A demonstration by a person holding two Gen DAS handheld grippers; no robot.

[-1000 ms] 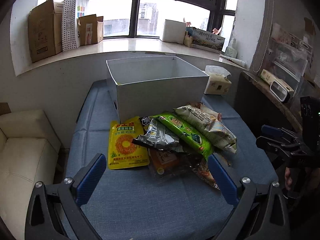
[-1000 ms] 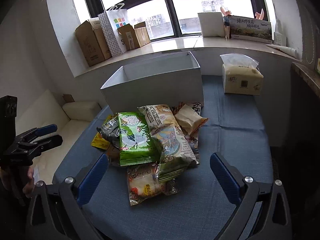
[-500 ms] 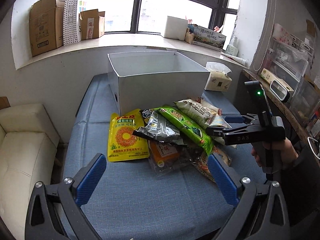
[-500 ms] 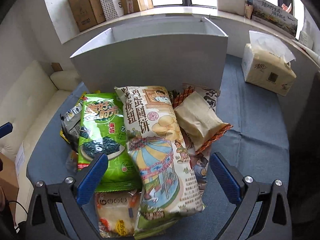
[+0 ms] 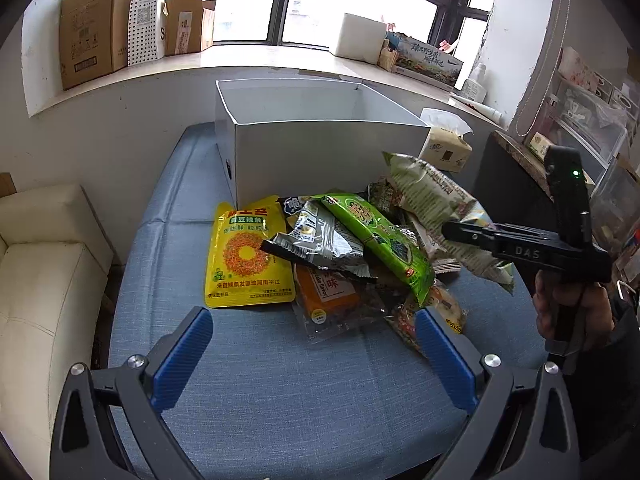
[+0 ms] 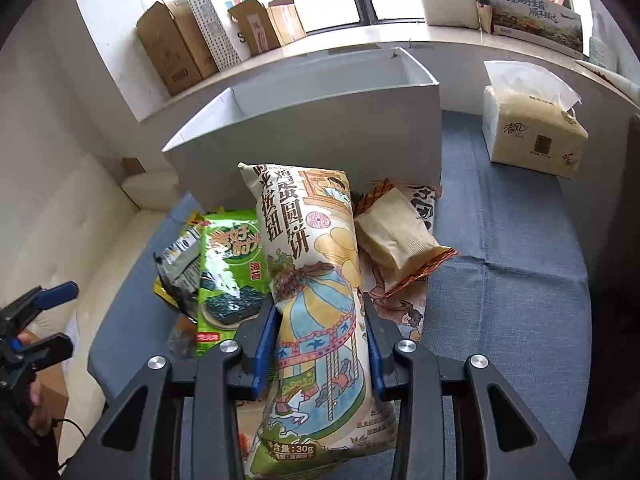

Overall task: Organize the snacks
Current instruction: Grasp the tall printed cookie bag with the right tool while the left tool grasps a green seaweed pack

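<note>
A pile of snack packets lies on the blue table in front of an open white box [image 5: 320, 148] [image 6: 320, 120]. My right gripper [image 6: 320, 320] is shut on a tall cream biscuit bag [image 6: 316, 280] and holds it tilted above the pile; the bag [image 5: 432, 200] and that gripper [image 5: 460, 232] also show in the left wrist view. My left gripper [image 5: 316, 340] is open and empty, low over the table in front of the pile. A yellow packet [image 5: 246, 256], a green seaweed packet [image 5: 376, 236] [image 6: 228, 264] and a silver packet [image 5: 316, 240] lie in the pile.
A tissue pack [image 5: 444, 144] [image 6: 528, 120] stands right of the box. Cardboard boxes [image 5: 92, 28] sit on the windowsill. A cream sofa [image 5: 40, 264] is left of the table. A shelf with clutter [image 5: 580, 128] is on the right.
My right gripper moved in over the pile, shut on the cream biscuit bag and lifted it. My left gripper has barely moved.
</note>
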